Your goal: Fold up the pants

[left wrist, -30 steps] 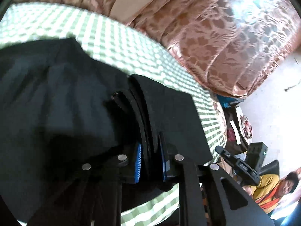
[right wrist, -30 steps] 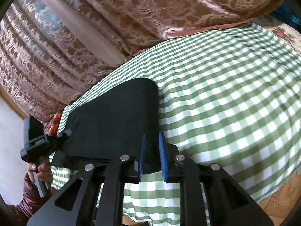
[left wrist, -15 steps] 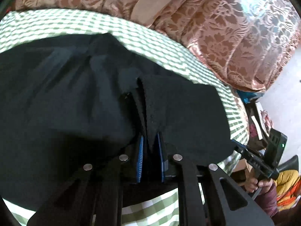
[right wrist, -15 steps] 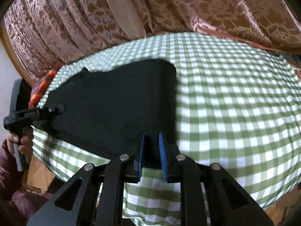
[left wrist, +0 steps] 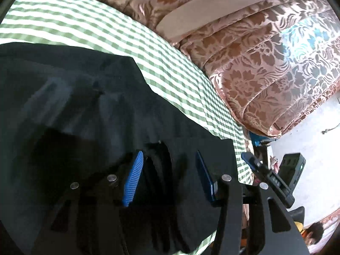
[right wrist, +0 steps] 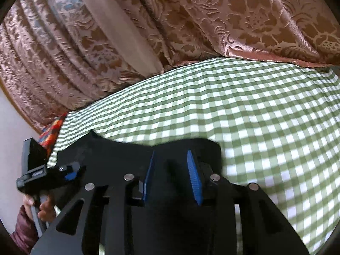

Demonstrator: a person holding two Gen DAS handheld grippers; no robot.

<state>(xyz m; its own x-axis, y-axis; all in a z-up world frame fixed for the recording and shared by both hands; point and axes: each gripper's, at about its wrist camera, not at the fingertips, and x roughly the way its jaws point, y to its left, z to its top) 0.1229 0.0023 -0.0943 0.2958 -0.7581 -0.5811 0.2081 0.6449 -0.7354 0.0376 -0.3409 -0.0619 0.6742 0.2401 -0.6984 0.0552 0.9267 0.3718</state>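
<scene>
A surface under a green-and-white checked cloth (right wrist: 265, 114) carries black pants (left wrist: 85, 116), spread flat across the lower left of the frame.

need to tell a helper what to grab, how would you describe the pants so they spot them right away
Find the green and white checked cloth spread below the brown flowered curtain. The pants lie folded on its near edge, between the open left gripper and open right gripper. They are the only plain black fabric; everything around them is patterned.
</scene>
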